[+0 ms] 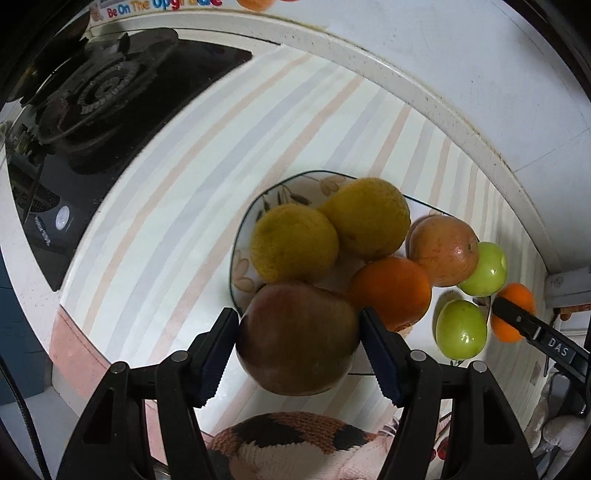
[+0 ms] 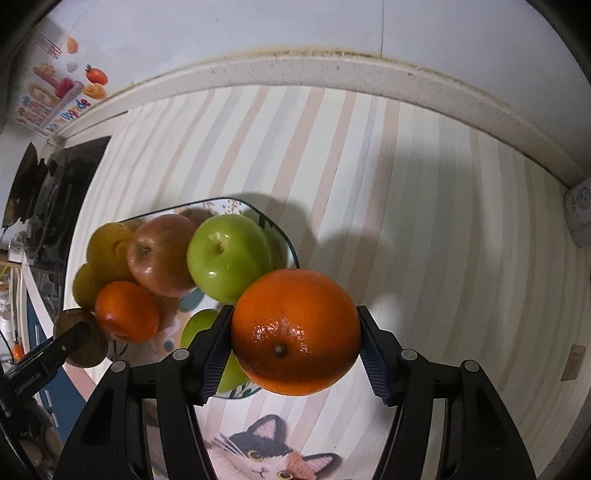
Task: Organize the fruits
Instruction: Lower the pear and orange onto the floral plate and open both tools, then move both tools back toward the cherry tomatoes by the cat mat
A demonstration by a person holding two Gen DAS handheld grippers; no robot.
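Two fruits lifted: one per claw, both hanging above the plate's near edge, likely to be sorted by kind.
Plate (image 1: 243, 236): on the striped counter (image 1: 166, 184), heaped with the remaining fruit.
Left gripper (image 1: 298, 352): clamped on a red apple (image 1: 297, 338).
Right gripper (image 2: 293, 345): clamped on an orange (image 2: 295, 330).
Left view only: stove (image 1: 92, 96), far left.
Right view only: bare counter on the right, room for a second group.

Your sweater's cat face (image 2: 271, 459) runs off the bottom edge. The plate (image 1: 242, 236) is mostly hidden under fruit. Wall sticker (image 1: 162, 5) text is cropped at top.
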